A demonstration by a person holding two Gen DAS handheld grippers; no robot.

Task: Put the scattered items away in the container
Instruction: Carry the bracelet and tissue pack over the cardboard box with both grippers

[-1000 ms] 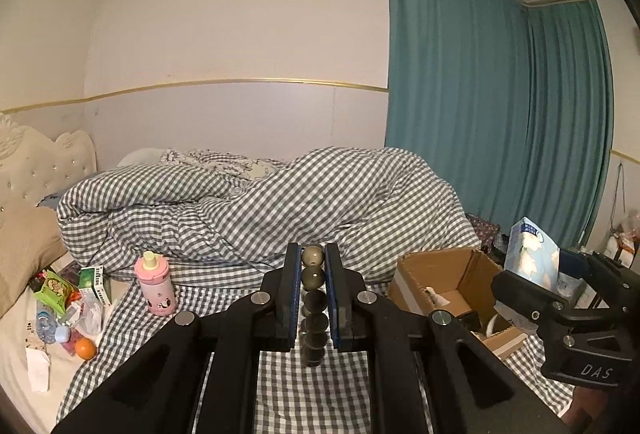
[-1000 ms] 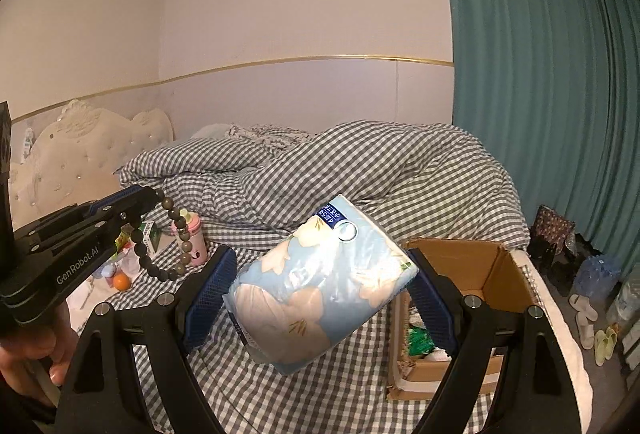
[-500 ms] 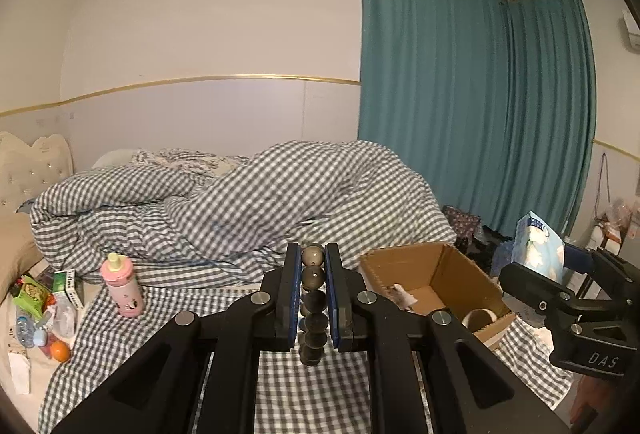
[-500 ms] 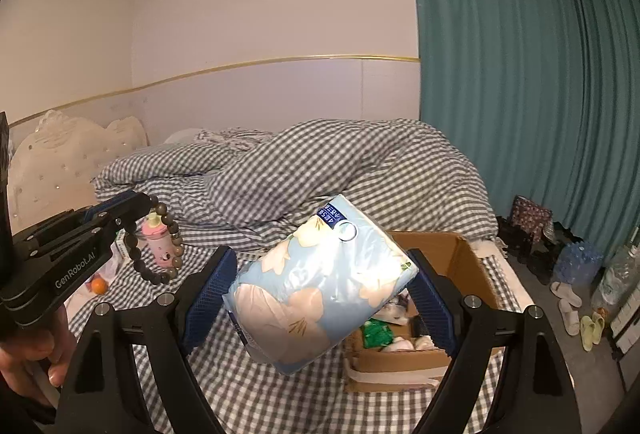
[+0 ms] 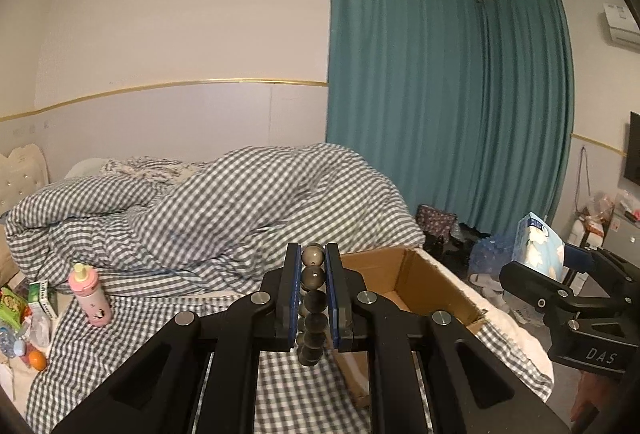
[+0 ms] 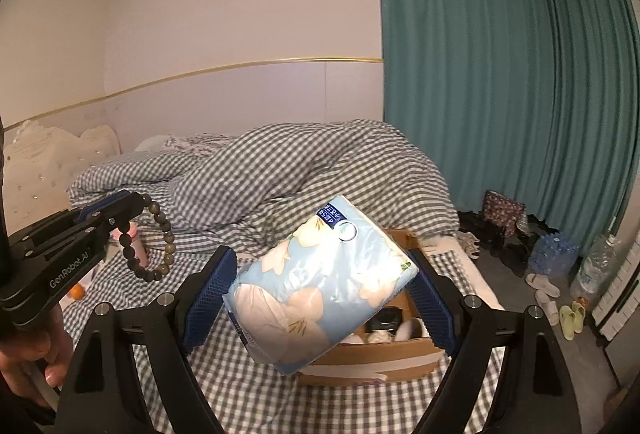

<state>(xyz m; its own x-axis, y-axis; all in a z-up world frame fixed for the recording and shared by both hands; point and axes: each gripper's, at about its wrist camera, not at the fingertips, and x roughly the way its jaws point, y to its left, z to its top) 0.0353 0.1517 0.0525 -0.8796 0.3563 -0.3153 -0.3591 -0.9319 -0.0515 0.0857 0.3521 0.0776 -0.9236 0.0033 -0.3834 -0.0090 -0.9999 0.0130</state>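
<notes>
Over the last sec, both loads were carried nearer the box (image 6: 400, 348): bead bracelet (image 5: 313, 298) pinched in left fingers (image 5: 293, 294), tissue pack (image 6: 320, 288) held wide in right fingers (image 6: 212, 288), so 2 drops are likely next.

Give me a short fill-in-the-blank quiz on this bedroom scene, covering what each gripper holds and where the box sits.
1. The left gripper is shut on a ____ bracelet.
2. The right gripper holds a pack of ____ in a blue floral wrapper.
3. The cardboard box rests on the ____-patterned bedsheet.
4. A ____ baby bottle stands on the bed.

Missing words: beaded; tissues; checked; pink
</notes>
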